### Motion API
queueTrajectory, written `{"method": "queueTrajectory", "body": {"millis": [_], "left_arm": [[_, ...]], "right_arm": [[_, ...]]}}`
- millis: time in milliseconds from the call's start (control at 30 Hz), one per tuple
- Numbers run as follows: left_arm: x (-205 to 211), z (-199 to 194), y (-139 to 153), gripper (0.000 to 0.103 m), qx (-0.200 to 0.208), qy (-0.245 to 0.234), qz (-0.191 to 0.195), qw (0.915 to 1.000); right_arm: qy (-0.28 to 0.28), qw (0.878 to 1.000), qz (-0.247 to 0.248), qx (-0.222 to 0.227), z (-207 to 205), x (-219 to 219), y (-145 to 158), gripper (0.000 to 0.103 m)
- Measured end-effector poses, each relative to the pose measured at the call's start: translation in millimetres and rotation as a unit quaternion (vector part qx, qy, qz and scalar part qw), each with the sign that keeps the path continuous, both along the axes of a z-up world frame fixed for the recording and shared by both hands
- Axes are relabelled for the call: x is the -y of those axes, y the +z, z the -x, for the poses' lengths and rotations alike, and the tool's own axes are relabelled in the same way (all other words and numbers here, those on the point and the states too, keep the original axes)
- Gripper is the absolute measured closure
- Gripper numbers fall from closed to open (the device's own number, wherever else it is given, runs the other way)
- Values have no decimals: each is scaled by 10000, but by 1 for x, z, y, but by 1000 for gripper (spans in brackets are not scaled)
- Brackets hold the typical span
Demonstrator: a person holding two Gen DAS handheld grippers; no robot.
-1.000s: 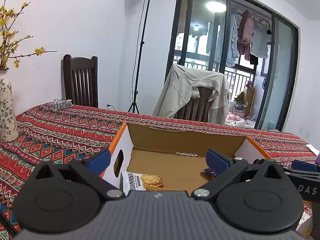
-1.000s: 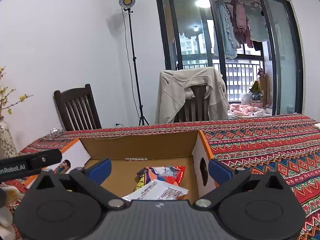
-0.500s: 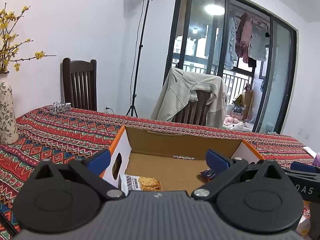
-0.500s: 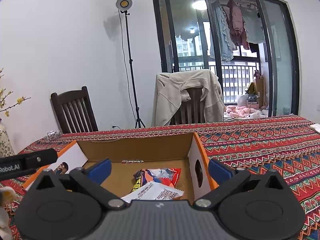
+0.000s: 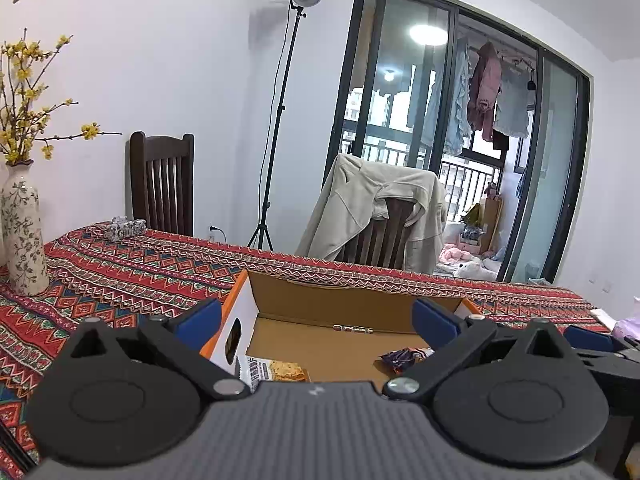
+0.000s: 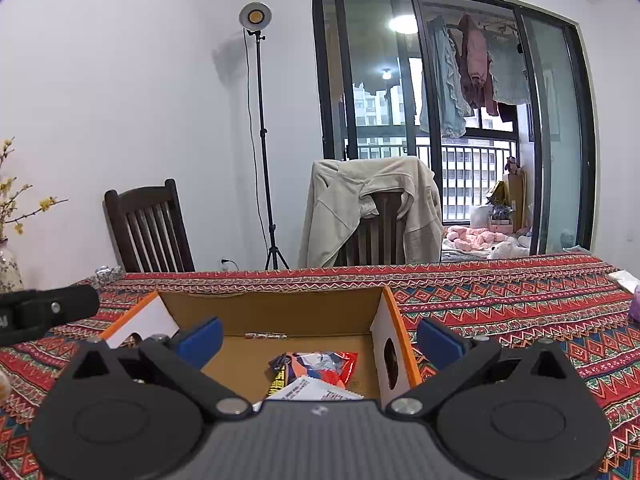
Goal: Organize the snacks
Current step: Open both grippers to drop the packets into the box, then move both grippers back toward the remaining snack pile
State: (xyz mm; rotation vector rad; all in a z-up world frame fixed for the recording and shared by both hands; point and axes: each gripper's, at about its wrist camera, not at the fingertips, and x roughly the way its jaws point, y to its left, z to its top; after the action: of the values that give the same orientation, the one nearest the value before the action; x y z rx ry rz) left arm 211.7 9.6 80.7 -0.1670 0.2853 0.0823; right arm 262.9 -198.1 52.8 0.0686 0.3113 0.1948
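An open cardboard box (image 5: pixel 344 294) with orange edges sits on the patterned tablecloth; it also shows in the right wrist view (image 6: pixel 272 308). Inside lie a white cracker packet (image 5: pixel 276 370), a dark purple wrapper (image 5: pixel 404 358), a red snack bag (image 6: pixel 320 366) and a white packet (image 6: pixel 316 390). My left gripper (image 5: pixel 318 320) is open and empty, above the box's near side. My right gripper (image 6: pixel 320 338) is open and empty, also above the box's near side. The left gripper's body (image 6: pixel 44 314) shows at the left of the right wrist view.
A flowered vase (image 5: pixel 22 232) with yellow branches stands on the table at left. A small wrapped object (image 5: pixel 124 226) lies at the far table edge. Two chairs (image 5: pixel 164 184), one draped with a beige jacket (image 5: pixel 376 208), and a light stand (image 5: pixel 276 120) are behind the table.
Both grippers have lifted and drawn back a little from the box, so the box sits lower and smaller in both views. Both stay open and empty.
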Motion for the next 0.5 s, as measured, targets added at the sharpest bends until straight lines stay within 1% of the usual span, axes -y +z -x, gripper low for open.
{"method": "queueTrajectory", "body": {"millis": [267, 500], "left_arm": [[-7, 28, 1, 0, -62, 47, -92, 9999], [-14, 58, -5, 0, -148, 66, -156, 9997]], "right_arm": [[87, 10000, -17, -37, 25, 1, 7, 0], [222, 9996, -14, -202, 51, 1, 2, 0]]}}
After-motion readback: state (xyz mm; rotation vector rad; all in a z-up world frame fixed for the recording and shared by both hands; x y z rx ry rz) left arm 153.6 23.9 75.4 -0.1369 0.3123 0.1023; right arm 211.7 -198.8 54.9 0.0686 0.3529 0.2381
